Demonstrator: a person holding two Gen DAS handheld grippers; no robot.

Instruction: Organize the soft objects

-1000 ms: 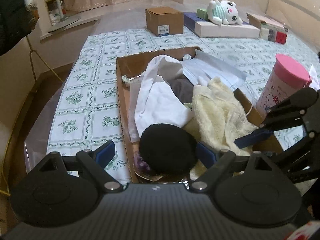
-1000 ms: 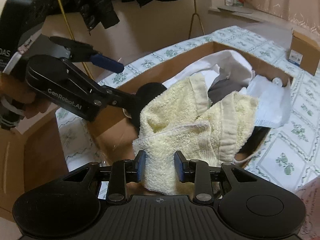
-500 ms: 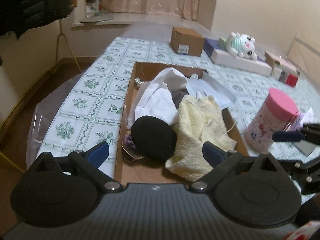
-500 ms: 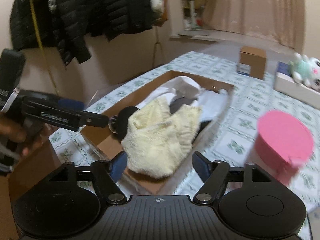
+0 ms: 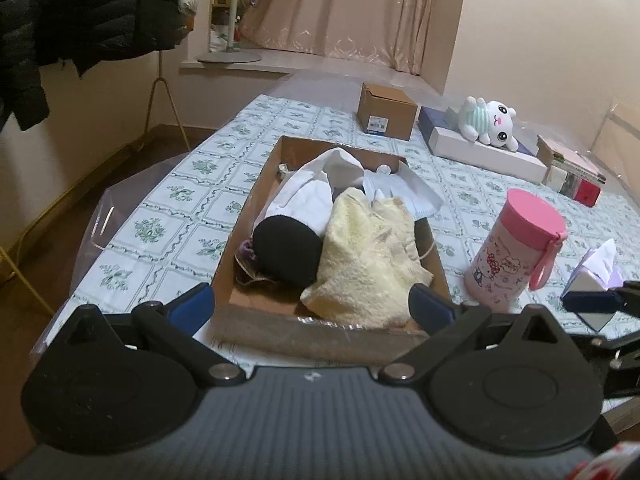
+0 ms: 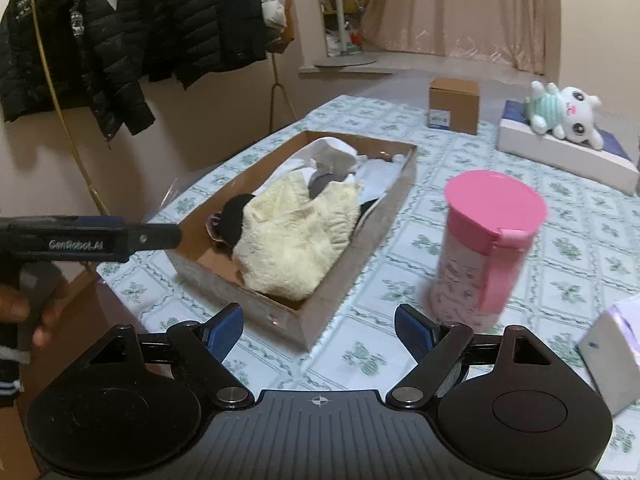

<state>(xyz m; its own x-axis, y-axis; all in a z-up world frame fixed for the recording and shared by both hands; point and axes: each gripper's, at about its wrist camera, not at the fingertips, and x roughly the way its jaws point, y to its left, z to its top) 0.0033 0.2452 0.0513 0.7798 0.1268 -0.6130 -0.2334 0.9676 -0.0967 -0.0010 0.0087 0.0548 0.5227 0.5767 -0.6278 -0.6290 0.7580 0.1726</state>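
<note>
A long cardboard box point(image 5: 248, 216) lies on the patterned table and holds soft items. In it are a cream towel point(image 5: 368, 248), a black soft item point(image 5: 288, 248) and white cloths point(image 5: 312, 188). My left gripper point(image 5: 310, 304) stands wide open in front of the box's near end, with nothing held. My right gripper point(image 6: 319, 326) hangs back from the box point(image 6: 312, 320), its jaws opening and empty. The towel point(image 6: 296, 236) rests free in the box. A white plush toy point(image 6: 568, 114) lies on a flat white box at the far right.
A pink bottle point(image 6: 484, 240) stands right of the box, close to my right gripper. A tissue pack point(image 5: 600, 272), a small brown carton point(image 5: 386, 110) and books point(image 5: 572, 172) sit further off. Black jackets point(image 6: 80, 40) hang on the left, past the table edge.
Both grippers have drawn back and up from the box. The right one has let go of the cream towel and opened; the left has opened wider, away from the black item.
</note>
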